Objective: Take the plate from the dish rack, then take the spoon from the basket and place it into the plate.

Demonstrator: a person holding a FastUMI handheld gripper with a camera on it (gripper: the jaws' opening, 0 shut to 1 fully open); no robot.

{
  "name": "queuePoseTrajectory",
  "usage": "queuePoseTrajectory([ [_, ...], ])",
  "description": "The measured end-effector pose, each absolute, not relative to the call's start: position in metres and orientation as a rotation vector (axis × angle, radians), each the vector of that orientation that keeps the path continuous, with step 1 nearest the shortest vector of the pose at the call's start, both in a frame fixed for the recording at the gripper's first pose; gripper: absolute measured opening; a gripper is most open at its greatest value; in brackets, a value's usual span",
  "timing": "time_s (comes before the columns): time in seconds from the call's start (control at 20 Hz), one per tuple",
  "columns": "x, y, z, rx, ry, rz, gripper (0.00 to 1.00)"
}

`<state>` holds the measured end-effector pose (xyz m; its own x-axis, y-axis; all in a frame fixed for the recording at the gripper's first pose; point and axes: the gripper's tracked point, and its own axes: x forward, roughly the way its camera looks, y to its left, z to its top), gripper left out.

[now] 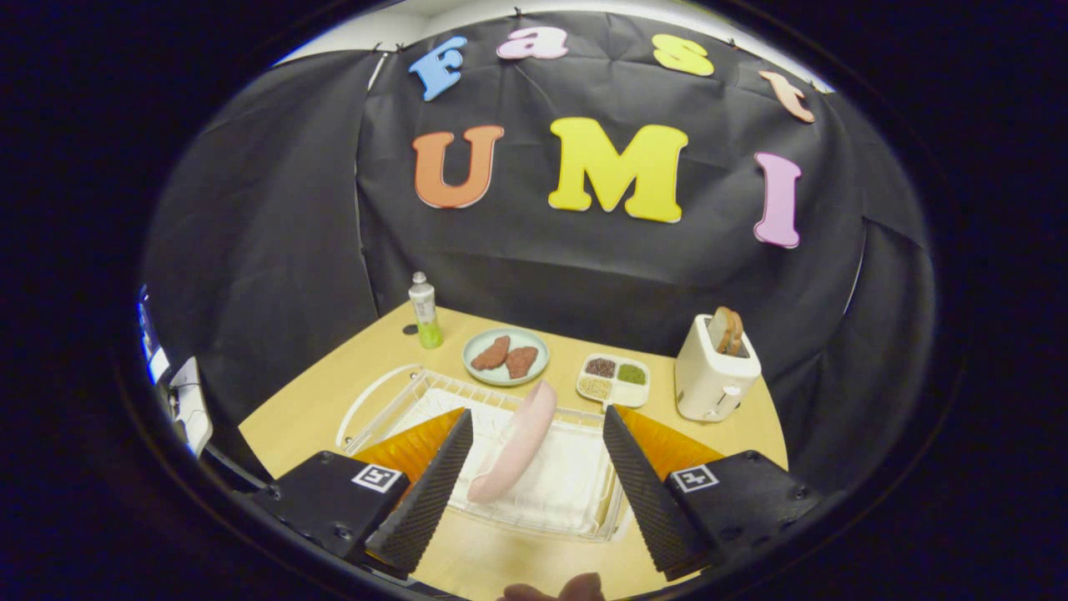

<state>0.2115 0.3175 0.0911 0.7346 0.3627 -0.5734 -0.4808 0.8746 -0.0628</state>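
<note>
The tongs (537,426) are held wide open above the near side of the table (317,401), w/ nothing gripped. Both fingers (434,484) are spread far apart and touch nothing.

The plate (515,442) is pink. It is seen between the fingers, just ahead of them, stood on its edge in the rack (400,401) and tilted a bit. It is closer to the left finger than to the right one, but apart from both.

The rack is white wire w/ a white tray under it. It is spread across the gap between the fingers and goes past the left finger.

No spoon or basket can be made out.

Beyond the rack, more things are set on the table. A green dish (506,356) w/ 2 brown food pieces is seen straight ahead, past the plate's top. A bottle (425,310) w/ a white cap and green bottom is stood upright left of the dish, near the back wall. A small white tray (614,381) w/ 4 parts, filled w/ grains, is beyond the right finger. A white toaster (714,376) w/ bread stuck up out of it is further right of that tray.

A bit of a hand (555,591) is seen below the fingers, at the near table edge.
</note>
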Motion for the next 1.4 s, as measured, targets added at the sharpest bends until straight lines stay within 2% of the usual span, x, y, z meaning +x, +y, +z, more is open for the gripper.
queuePoseTrajectory([
  [0.25, 0.24, 0.333, 0.036, -0.157, 0.808, 0.444, 1.0],
  [0.55, 0.259, 0.344, -0.003, -0.095, 0.968, 0.401, 0.99],
  [0.6, 0.26, 0.346, -0.01, -0.08, 0.994, 0.394, 0.92],
  [0.85, 0.258, 0.351, -0.032, -0.018, 1.096, 0.368, 0.71],
  [1.0, 0.255, 0.353, -0.036, -0.022, 1.122, 0.328, 0.49],
  [1.4, 0.255, 0.345, -0.036, -0.083, 1.135, 0.188, 0.4],
])
